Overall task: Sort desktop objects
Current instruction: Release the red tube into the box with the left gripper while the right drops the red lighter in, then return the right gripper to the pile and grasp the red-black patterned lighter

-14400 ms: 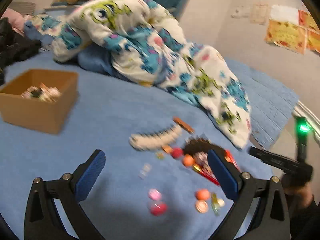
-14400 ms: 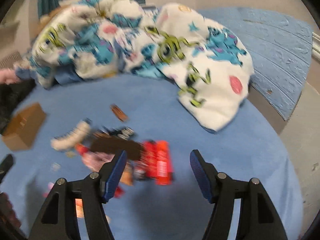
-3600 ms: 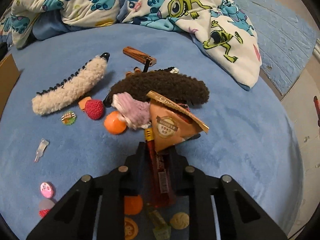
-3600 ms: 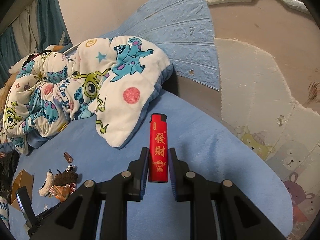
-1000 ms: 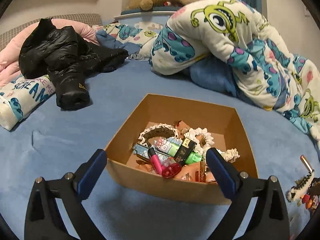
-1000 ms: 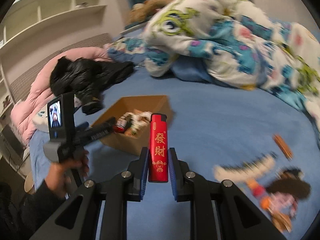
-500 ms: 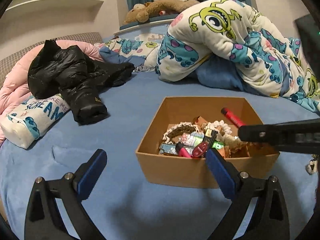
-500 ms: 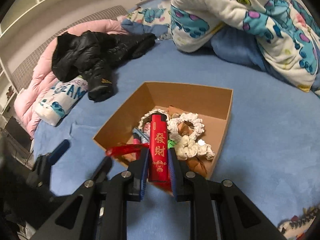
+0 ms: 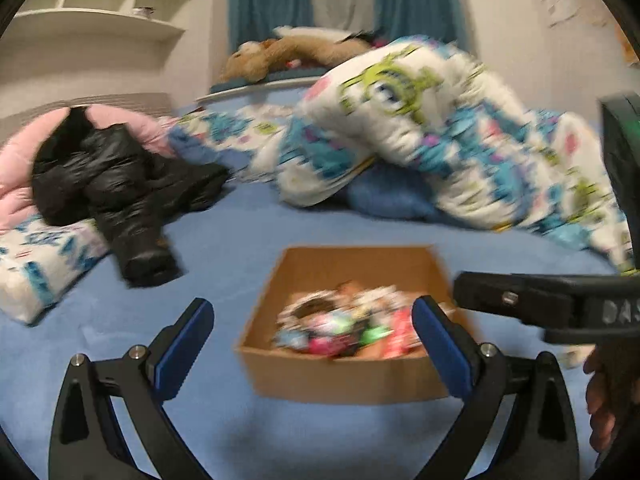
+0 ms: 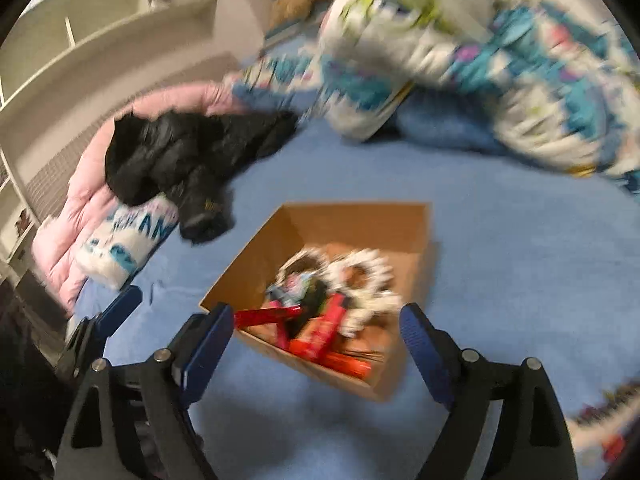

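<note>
An open cardboard box sits on the blue bed, holding several small items: white scrunchies, colourful bits and red lighters. My left gripper is open and empty, just in front of the box. My right gripper is open and empty, above the box's near edge. The right gripper's body shows at the right of the left wrist view. The left gripper's blue finger shows at the left of the right wrist view. Both views are blurred.
A black jacket lies on a pink quilt at the left, by a white printed pillow. A cartoon-print duvet is heaped behind the box. More small items lie at the far right.
My right gripper has opened and the red lighter it held now lies in the box. Both grippers have shifted a little; the views are blurred by motion.
</note>
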Tool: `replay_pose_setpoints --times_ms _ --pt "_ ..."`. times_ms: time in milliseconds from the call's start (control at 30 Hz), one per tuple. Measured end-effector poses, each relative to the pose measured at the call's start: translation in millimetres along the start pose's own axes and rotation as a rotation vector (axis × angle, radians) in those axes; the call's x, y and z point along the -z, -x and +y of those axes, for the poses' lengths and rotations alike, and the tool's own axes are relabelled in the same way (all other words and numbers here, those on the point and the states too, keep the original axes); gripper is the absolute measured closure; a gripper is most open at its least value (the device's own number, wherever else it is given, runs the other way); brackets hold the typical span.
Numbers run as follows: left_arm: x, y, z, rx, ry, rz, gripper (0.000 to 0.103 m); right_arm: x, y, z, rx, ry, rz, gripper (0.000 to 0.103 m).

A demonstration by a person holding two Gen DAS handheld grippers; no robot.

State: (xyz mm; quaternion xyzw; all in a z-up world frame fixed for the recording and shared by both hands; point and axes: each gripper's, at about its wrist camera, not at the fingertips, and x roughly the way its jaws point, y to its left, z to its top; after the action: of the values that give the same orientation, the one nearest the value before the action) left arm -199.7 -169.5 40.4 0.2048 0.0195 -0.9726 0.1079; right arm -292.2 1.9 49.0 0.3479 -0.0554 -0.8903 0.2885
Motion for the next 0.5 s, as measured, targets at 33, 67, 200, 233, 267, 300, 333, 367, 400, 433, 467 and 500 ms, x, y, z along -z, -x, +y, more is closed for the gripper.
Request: replay_pose_setpoints --times_ms 33,67,200,233,267,300,333,367,400,433,467,500 --pt "-3.6 5.2 -6.7 0.063 0.013 -0.019 0.002 5.2 20.3 -13.3 0.045 -0.017 -0.028 0.016" --pt "-6.0 8.6 -12.9 0.111 0.029 -0.028 0.002 13.5 51.7 -34.0 0.125 -0.038 -0.069 0.016" --pt "-11.8 19.4 -48.1 0.293 0.067 -0.044 0.0 42.0 149.8 -103.9 0.41 -0.09 -0.164 0.016" --pt "-13.6 20.8 -59.1 0.322 0.059 -0.04 0.0 49.5 170.1 -122.7 0.479 -0.103 -0.165 0.016" --pt "-13.7 22.7 -69.8 0.347 0.049 -0.035 0.0 61.0 191.4 -147.9 0.554 -0.111 -0.16 0.016" --pt "-13.5 24.3 -81.5 0.372 0.035 -0.03 0.0 67.9 200.8 -161.2 0.594 -0.115 -0.158 0.016" --pt "-11.9 26.3 -99.1 0.41 0.018 -0.022 0.0 79.0 211.1 -180.1 0.648 -0.135 -0.146 0.016" --pt "-9.2 27.2 -110.3 0.433 0.013 -0.014 0.0 89.7 218.7 -198.8 0.669 -0.17 -0.129 0.016" --pt "-5.6 28.8 -122.6 0.461 0.008 0.0 0.0 97.6 224.2 -213.5 0.665 -0.205 -0.124 0.016" --pt "1.3 32.3 -139.0 0.5 -0.007 0.018 0.0 106.0 228.3 -227.3 0.655 -0.251 -0.128 0.016" --pt "5.9 34.9 -149.5 0.523 -0.022 0.027 0.0 110.5 228.2 -235.8 0.652 -0.278 -0.123 0.016" --pt "10.8 38.3 -161.1 0.546 -0.043 0.035 0.0 113.6 226.5 -240.8 0.653 -0.285 -0.113 0.016"
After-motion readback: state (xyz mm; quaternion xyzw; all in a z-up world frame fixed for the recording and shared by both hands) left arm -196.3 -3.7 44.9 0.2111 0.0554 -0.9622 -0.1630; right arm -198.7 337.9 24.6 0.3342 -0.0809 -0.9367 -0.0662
